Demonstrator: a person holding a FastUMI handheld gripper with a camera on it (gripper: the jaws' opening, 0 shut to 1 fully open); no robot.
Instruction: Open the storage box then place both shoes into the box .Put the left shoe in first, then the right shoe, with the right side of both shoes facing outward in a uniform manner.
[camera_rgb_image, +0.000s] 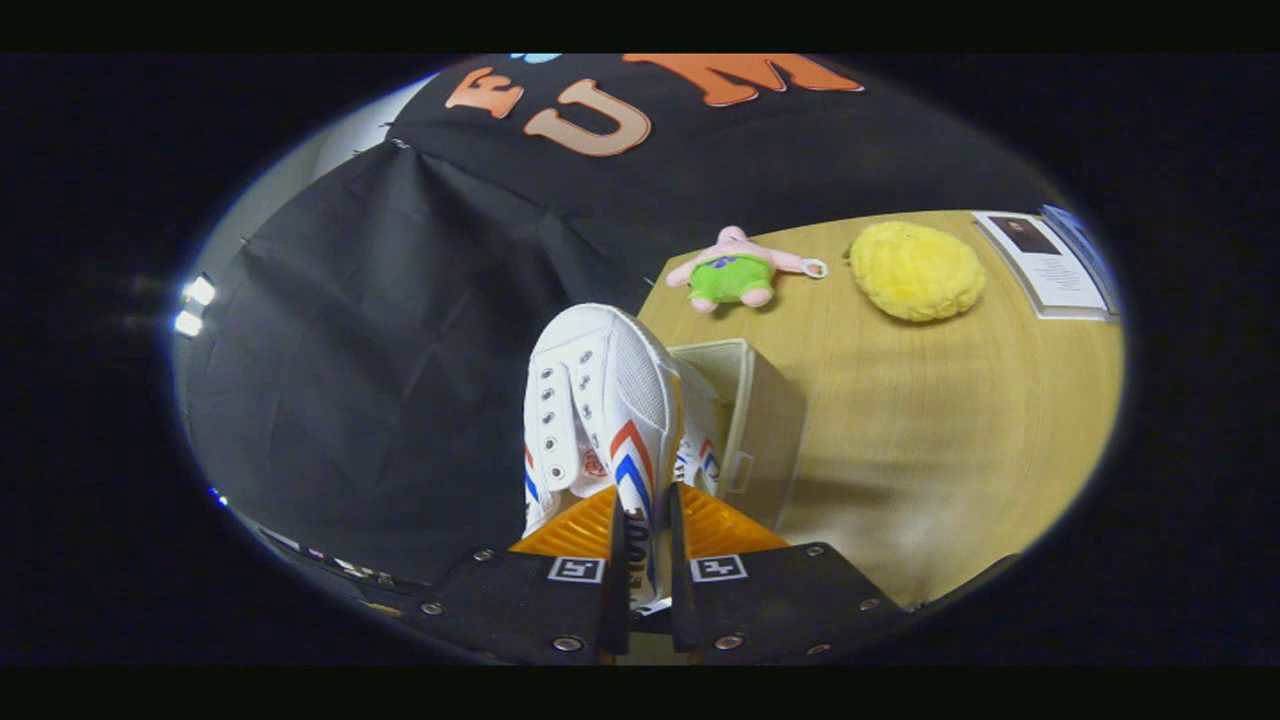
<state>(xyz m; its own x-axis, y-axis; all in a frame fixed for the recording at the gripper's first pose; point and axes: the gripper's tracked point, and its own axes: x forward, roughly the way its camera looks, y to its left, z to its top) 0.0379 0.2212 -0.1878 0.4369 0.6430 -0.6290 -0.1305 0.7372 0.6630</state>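
A white sneaker (600, 400) with red and blue chevrons is held between the fingers, and my gripper (640, 520) is shut on its side wall near the heel. The shoe points away from me, toe up and ahead. Right of it stands the open beige storage box (755, 420) on the wooden table (930, 440). Inside the box, partly hidden by the held shoe, a second white shoe (700, 440) with the same chevrons shows.
Beyond the box lie a pink and green plush toy (735, 270) and a yellow round plush (915, 270). A printed card (1050, 265) rests further right at the table's far edge. Black cloth wall hangs to the left of the table.
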